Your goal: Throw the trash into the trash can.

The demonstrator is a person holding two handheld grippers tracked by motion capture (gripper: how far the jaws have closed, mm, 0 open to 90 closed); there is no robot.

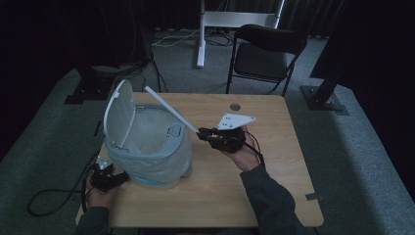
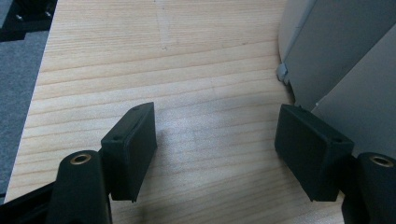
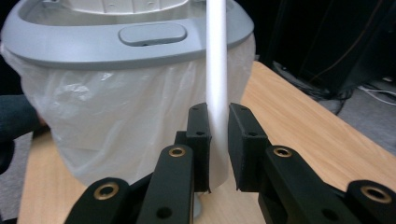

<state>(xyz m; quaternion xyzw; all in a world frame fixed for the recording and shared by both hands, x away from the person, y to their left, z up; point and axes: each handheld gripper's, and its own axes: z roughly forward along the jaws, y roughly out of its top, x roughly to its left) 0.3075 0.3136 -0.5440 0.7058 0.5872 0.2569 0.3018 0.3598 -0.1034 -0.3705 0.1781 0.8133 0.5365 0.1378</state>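
Observation:
A grey waste bin lined with a clear plastic bag stands at the left of the wooden table, its lid swung up. My right gripper is shut on the near end of a long white stick that slants up and over the bin's rim. In the right gripper view the stick rises from between the two jaws. My left gripper rests on the table beside the bin's left base, open, with bare wood between its jaws.
A black folding chair stands behind the table, next to a white stand. A cable trails off the left table edge. Grey carpet surrounds the table, and a small round grommet sits near the back edge.

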